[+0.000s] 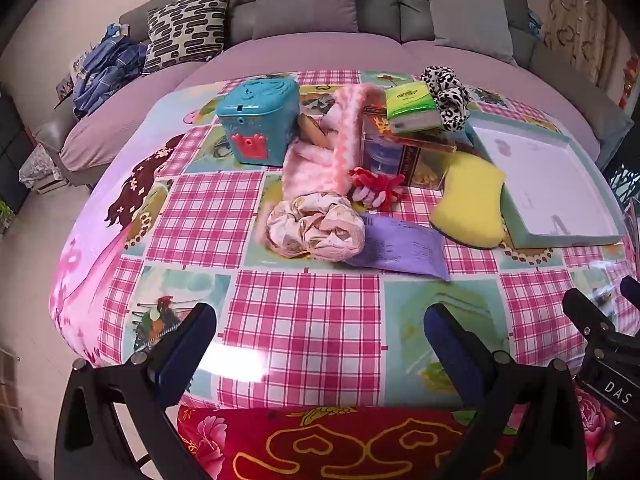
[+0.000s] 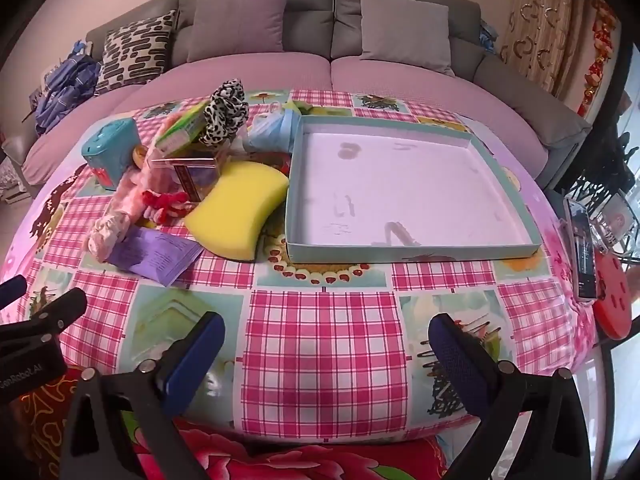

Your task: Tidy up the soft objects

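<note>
Left gripper, right gripper: jaws wide apart, empty. Yellow curved foam sponge: likely light, compressible; pinch across narrow waist. Crumpled cream-pink fabric scrunchie: limp; grab bunched middle.

- A home living room: a grey sofa with throw cushions runs behind the table's far edge.
- A pink checked tablecloth covers the table.
- Patterned curtain at the far right corner.
</note>
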Available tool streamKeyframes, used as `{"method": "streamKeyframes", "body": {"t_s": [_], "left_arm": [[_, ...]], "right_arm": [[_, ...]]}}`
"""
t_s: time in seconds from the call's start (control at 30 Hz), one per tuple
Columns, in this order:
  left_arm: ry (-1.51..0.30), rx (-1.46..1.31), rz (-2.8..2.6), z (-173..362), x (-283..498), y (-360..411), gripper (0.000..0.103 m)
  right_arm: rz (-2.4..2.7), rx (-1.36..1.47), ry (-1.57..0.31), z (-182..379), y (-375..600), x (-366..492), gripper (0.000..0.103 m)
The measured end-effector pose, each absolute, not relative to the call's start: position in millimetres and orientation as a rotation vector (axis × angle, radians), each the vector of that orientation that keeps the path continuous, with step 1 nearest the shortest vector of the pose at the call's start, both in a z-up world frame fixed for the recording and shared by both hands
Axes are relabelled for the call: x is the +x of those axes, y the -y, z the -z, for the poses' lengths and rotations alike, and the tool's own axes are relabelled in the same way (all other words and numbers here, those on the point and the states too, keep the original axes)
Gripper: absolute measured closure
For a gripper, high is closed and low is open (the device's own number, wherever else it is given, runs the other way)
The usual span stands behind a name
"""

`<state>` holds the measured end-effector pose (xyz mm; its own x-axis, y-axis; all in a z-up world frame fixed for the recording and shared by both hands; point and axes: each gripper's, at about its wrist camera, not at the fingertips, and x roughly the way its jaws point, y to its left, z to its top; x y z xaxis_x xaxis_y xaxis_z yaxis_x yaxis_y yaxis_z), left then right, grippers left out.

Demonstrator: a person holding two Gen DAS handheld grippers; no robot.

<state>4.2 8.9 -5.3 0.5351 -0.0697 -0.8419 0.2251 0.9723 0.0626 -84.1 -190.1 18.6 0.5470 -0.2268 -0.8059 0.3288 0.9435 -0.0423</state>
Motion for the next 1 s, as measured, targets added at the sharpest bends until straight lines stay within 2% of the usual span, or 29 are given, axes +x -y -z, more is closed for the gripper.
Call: {"method": "streamKeyframes", "body": {"t_s": [1.0], "left_arm": [[-0.999,0.173,0.17,6.4,5.4,-11.5,0.0]], "right_arm": [[0.346,0.125,-0.929,-19.3,191.9,-85.7,0.0]]}}
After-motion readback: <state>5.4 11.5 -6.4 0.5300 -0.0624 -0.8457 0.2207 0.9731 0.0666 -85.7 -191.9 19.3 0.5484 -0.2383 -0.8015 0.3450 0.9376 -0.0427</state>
